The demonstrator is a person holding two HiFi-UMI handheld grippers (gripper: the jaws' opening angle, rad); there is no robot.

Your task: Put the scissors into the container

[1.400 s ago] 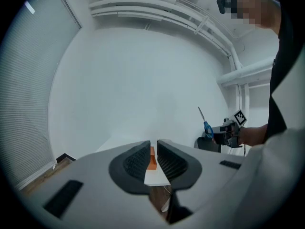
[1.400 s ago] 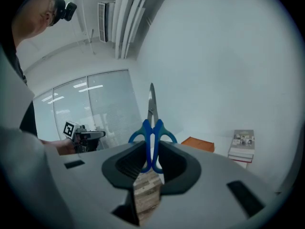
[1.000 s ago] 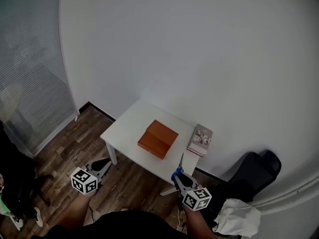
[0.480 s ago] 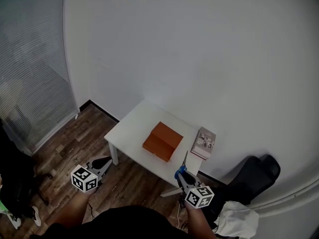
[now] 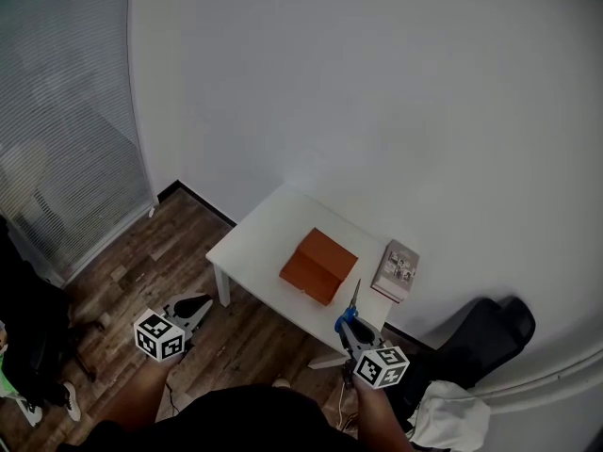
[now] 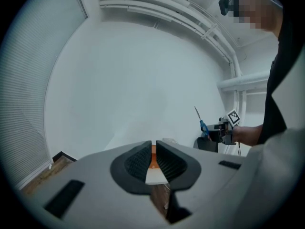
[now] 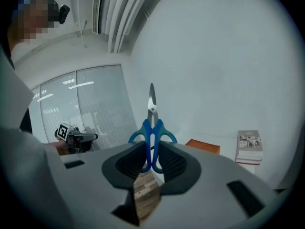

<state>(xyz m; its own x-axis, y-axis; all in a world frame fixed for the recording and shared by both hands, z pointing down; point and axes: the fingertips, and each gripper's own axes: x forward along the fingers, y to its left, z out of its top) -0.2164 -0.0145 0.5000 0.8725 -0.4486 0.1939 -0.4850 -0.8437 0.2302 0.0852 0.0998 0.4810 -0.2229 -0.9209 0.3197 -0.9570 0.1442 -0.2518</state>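
the left gripper point(image 5: 196, 306) hangs above the floor just off the table's left corner, jaws all but together with nothing between them. on the white table point(image 5: 256, 238) the orange container point(image 5: 318, 266) sits near the middle; whether it is open i cannot tell. by the table's near corner the right gripper point(image 5: 353, 326) is clamped on the blue handles of the scissors point(image 5: 352, 307), blades pointing up. pickup looks done; carrying over and dropping in remain.
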